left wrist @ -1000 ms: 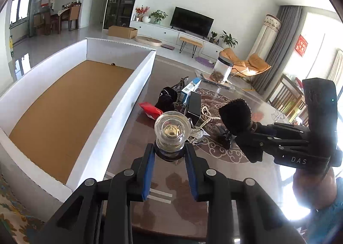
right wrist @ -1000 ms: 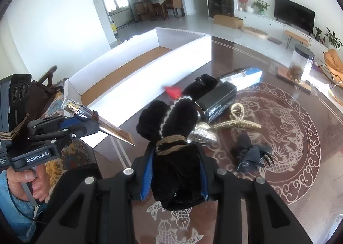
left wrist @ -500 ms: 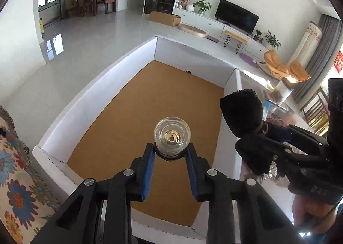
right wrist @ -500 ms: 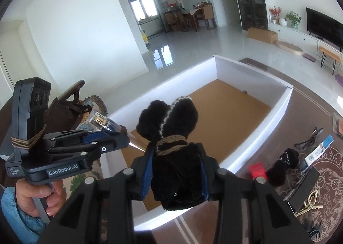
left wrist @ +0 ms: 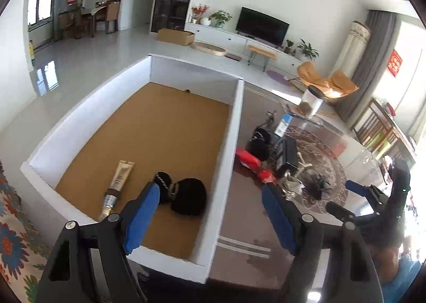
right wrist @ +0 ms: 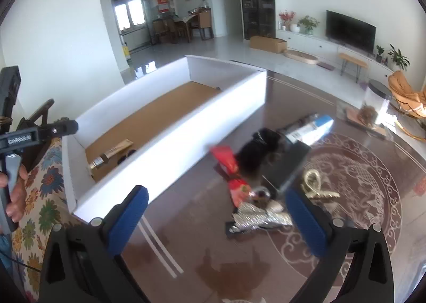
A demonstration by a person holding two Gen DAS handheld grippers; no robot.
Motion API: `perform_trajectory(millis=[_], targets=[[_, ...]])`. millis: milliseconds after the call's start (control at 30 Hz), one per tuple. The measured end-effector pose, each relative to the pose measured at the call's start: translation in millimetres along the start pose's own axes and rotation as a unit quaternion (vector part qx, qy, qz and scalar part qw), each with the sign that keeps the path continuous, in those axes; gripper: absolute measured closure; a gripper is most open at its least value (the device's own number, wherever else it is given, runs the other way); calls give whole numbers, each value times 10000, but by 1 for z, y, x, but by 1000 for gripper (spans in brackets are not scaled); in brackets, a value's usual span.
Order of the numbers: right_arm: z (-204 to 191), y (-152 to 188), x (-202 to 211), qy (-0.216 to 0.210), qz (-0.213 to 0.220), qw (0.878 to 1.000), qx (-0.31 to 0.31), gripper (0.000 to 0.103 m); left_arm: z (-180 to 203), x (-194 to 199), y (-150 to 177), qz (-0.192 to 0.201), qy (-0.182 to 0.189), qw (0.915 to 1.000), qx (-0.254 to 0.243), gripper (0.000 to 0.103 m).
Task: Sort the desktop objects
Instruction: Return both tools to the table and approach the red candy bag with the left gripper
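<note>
My left gripper (left wrist: 210,201) is open and empty, held above the near end of the white box (left wrist: 234,127). A gold tube (left wrist: 117,183) and a black fuzzy hair tie (left wrist: 186,196) lie on the box's brown floor. My right gripper (right wrist: 215,212) is open and empty over the table, right of the box (right wrist: 186,138), facing a pile: a red packet (right wrist: 231,170), a black fuzzy item (right wrist: 259,148), a black case (right wrist: 290,164), a gold claw clip (right wrist: 316,185) and a silver clip (right wrist: 261,216). The tube also shows in the right wrist view (right wrist: 111,155).
A blue and white box (right wrist: 311,127) and a clear jar (right wrist: 372,106) stand beyond the pile. A black bow (left wrist: 318,187) lies on the patterned dark table (right wrist: 359,196). A floral cloth (right wrist: 40,196) hangs at the left. A wet stain (right wrist: 234,276) marks the table's near edge.
Both grippers have opened. The left let go of the gold tube and the right let go of the black hair tie; both now lie in the box. The right gripper swung back toward the pile.
</note>
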State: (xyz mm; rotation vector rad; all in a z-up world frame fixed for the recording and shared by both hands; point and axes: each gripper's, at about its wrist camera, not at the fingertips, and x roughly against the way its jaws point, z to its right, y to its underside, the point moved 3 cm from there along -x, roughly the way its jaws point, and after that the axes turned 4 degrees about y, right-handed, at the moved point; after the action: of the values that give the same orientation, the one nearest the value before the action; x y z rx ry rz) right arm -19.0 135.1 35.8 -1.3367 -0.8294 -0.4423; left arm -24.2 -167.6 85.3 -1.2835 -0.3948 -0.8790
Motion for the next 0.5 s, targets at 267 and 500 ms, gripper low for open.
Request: perform_trajectory(millis=[267,500], targets=[[136,154,2,1362,-1109,9801,-930,0,134,-89,76,-1480,235,9828,-1080,8],[142,158,5,1467,-990,9799,-916,0,159,-149,108,-1961,-153,9723,-1263,8]])
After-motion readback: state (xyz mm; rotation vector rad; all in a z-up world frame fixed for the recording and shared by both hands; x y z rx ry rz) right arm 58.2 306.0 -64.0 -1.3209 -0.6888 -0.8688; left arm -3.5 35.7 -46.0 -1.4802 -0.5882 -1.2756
